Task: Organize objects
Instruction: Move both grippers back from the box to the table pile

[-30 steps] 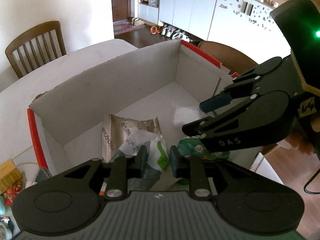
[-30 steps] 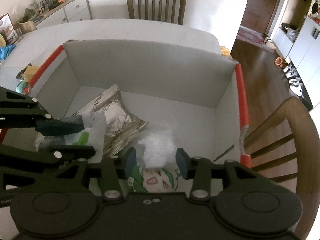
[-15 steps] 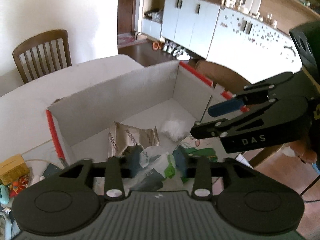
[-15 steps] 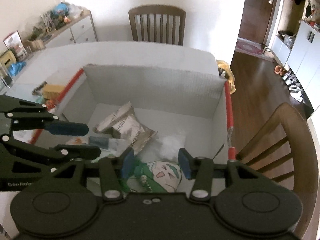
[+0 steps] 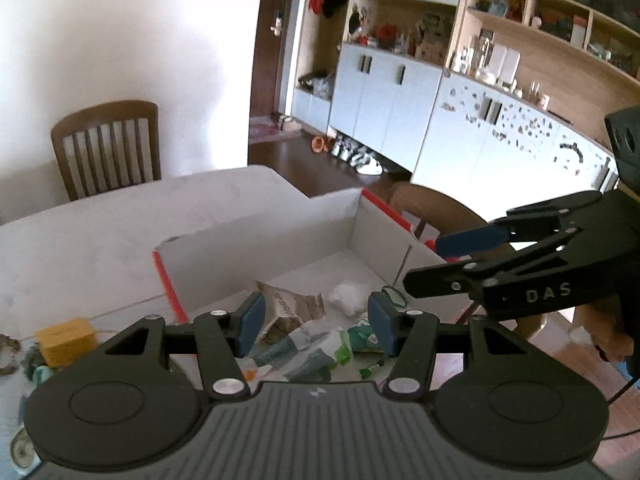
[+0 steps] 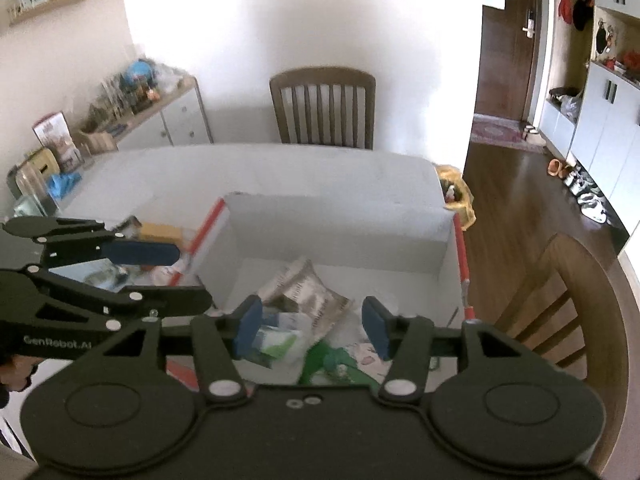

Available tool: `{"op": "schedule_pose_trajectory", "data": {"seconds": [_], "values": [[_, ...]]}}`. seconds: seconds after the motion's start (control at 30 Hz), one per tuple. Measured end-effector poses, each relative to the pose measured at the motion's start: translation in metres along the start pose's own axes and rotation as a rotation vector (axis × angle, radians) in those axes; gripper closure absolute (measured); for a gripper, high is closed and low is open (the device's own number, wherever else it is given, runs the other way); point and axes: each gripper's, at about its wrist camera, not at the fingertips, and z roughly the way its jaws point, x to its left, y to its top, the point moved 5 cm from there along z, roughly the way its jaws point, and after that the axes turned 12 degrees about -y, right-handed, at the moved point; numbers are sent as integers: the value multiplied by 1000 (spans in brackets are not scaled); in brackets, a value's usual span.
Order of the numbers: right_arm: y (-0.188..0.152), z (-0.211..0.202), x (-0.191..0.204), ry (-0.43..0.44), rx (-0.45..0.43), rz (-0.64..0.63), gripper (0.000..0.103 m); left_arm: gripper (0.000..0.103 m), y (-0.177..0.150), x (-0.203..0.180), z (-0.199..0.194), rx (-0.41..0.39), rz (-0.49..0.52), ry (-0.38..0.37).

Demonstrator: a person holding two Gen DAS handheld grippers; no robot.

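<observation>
Both claws, the left gripper [image 5: 316, 322] and the right gripper [image 6: 312, 330], are now higher above the box [image 6: 340, 224] than before, opening with nothing between them, and the snack bags [image 6: 308, 292] lie inside.

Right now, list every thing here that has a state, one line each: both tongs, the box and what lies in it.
Left tongs: opening, nothing between the pads.
Right tongs: opening, nothing between the pads.
White cardboard box with red edges: open-topped, standing on the table.
Crinkled brown-and-silver snack bag: lying flat in the box.
White fluffy wad: loose on the box floor.
Green-and-white printed packet: lying in the box, near side.
Dark wooden door: shut.
</observation>
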Motion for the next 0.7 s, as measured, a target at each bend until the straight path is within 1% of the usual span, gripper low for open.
{"op": "schedule_pose_trajectory", "data": {"seconds": [0.1, 0.17, 0.27, 0.3, 0.37, 0.43, 0.47, 0.53, 0.6, 0.63, 0.7], "values": [[3, -9, 8, 1, -24, 13, 44, 47, 0, 5, -18, -24, -6, 9], [5, -14, 14, 6, -38, 24, 40, 42, -1, 9, -28, -37, -16, 13], [5, -20, 25, 5, -57, 25, 38, 40, -4, 16, -46, -60, -30, 22], [6, -22, 30, 7, -61, 24, 35, 38, -5, 19, -51, -64, -31, 28], [6, -23, 40, 9, -68, 26, 31, 31, -7, 25, -61, -76, -34, 39], [7, -25, 51, 17, -76, 31, 26, 26, -10, 31, -70, -87, -36, 52], [7, -26, 56, 21, -81, 34, 21, 23, -12, 34, -75, -90, -37, 61], [8, -27, 68, 35, -90, 39, 16, 21, -15, 40, -83, -95, -38, 79], [9, -28, 79, 52, -102, 37, 8, 20, -20, 48, -92, -102, -43, 86], [10, -29, 84, 54, -110, 36, 2, 20, -22, 52, -96, -103, -47, 88], [11, -31, 96, 62, -132, 33, 1, 18, -28, 62, -104, -107, -58, 98]]}}
